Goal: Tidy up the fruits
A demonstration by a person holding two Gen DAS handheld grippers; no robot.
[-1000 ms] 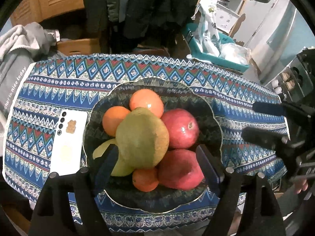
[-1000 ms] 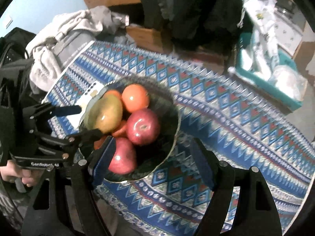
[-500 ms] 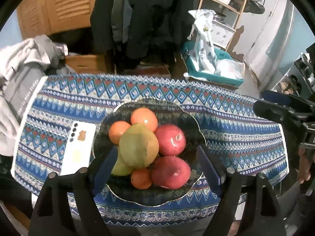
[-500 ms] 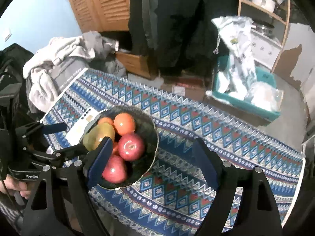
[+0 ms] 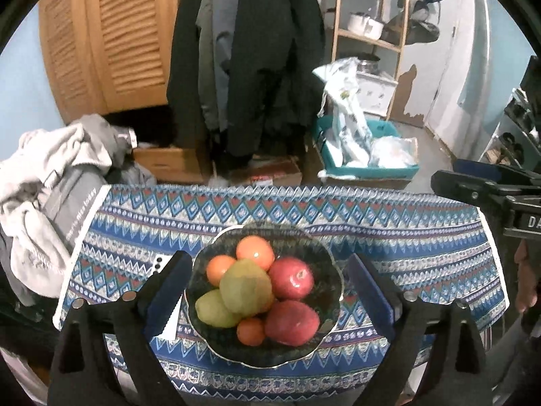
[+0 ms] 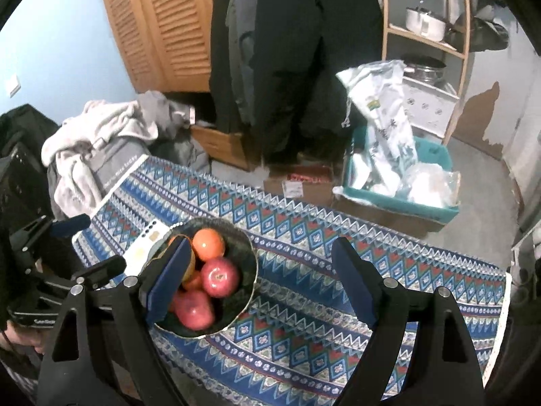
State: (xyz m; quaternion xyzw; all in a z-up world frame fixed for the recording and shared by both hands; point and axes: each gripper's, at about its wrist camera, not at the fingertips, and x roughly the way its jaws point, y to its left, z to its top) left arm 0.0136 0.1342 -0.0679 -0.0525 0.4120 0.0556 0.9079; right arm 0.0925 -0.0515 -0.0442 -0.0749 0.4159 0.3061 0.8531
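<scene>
Left wrist view showed the fruits (image 5: 258, 292) piled together in the dark bowl (image 5: 333, 264) on the patterned tablecloth (image 5: 422, 247), so the gathering looked finished. The left gripper (image 5: 270, 291) hung above with jaws opening and nothing between them, while the right gripper (image 6: 258, 279) stood spread and empty.

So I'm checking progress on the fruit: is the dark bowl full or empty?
Full. The bowl holds a heap: three oranges, two red apples, a mango and a green fruit. Neither gripper holds anything.
</scene>
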